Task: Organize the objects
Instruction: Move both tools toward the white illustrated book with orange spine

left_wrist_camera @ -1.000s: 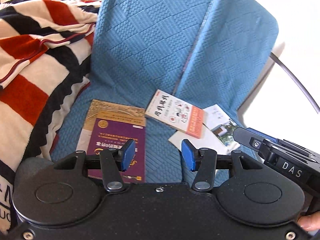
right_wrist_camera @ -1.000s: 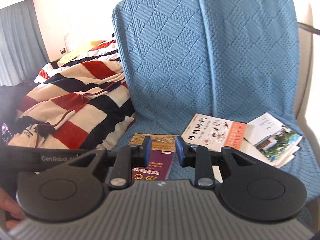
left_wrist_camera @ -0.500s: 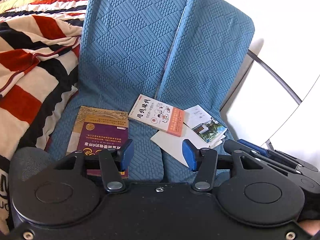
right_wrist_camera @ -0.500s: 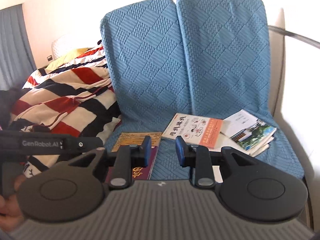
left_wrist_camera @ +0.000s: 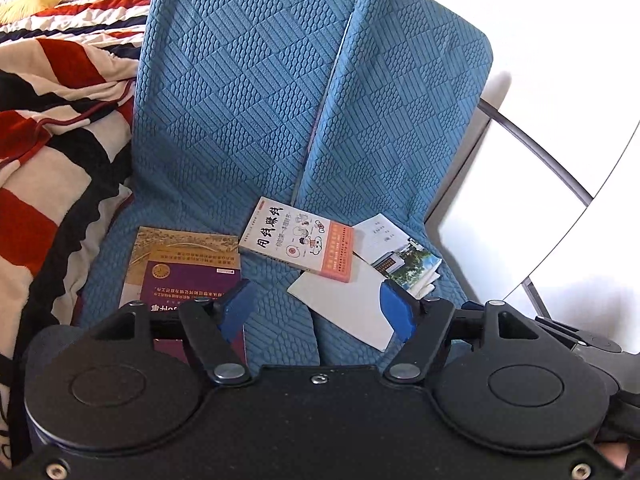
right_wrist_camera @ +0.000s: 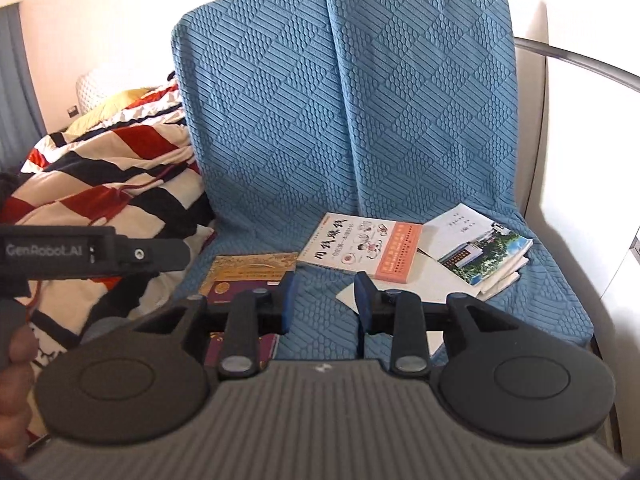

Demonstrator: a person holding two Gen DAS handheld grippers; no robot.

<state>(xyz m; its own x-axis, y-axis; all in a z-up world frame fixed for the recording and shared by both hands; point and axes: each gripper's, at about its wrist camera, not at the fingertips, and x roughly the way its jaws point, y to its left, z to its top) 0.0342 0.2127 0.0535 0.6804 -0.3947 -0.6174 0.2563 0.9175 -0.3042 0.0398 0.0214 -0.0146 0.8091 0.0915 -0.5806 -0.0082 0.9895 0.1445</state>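
While both grippers (left_wrist_camera: 316,312) (right_wrist_camera: 323,300) hang empty, jaws opening, you should judge the white-and-orange book (left_wrist_camera: 298,240) light, stiff, slick-covered; pinch its free edge.

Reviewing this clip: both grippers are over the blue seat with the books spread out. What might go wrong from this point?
1. The white-and-orange book overlaps a loose white sheet; lifting the book may drag or crease it.
2. The booklet stack is fanned near the seat's right edge, so a nudge might spill it.
3. The left gripper and right gripper, jaws opening and empty, are close together and may collide; the purple book lies flat, leaving little edge to pinch.
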